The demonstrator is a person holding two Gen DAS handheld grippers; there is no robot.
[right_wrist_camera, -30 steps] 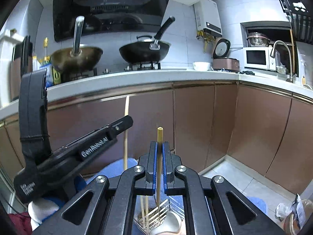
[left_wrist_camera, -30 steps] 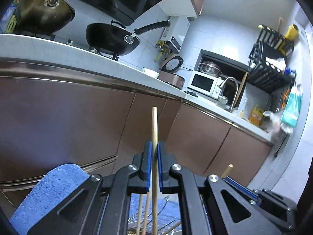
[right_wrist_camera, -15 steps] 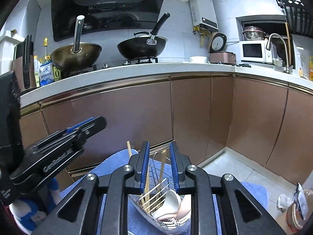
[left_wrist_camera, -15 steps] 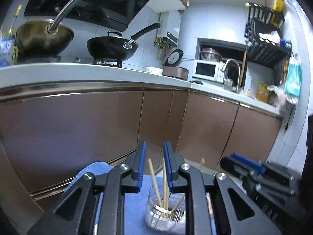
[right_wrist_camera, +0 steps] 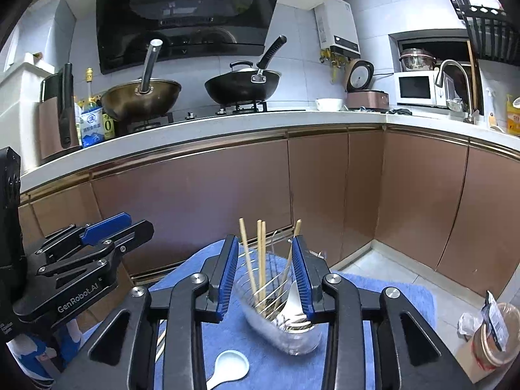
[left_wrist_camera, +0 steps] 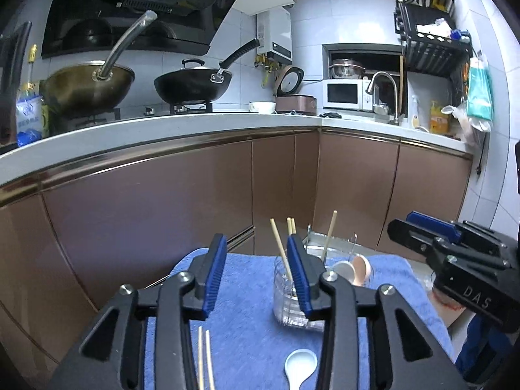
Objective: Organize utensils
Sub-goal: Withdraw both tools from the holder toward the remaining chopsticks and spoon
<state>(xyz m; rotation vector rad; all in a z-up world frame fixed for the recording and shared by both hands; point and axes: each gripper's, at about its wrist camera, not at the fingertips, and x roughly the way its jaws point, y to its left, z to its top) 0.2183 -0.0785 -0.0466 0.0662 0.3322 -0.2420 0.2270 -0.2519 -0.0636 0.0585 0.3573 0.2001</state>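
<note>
A clear holder stands on the blue towel with several wooden chopsticks upright in it; it also shows in the right wrist view. My left gripper is open and empty above the towel, left of the holder. My right gripper is open and empty, with the holder and chopsticks seen between its fingers. Two loose chopsticks and a white spoon lie on the towel. The spoon shows in the right wrist view too.
A wire rack and pink and white spoons sit behind the holder. Brown cabinets and the white countertop with woks stand behind. A cup with a bag stands at the right.
Both grippers opened and let go of their chopsticks, which now stand in the holder. Both grippers drew back and up from the holder.
</note>
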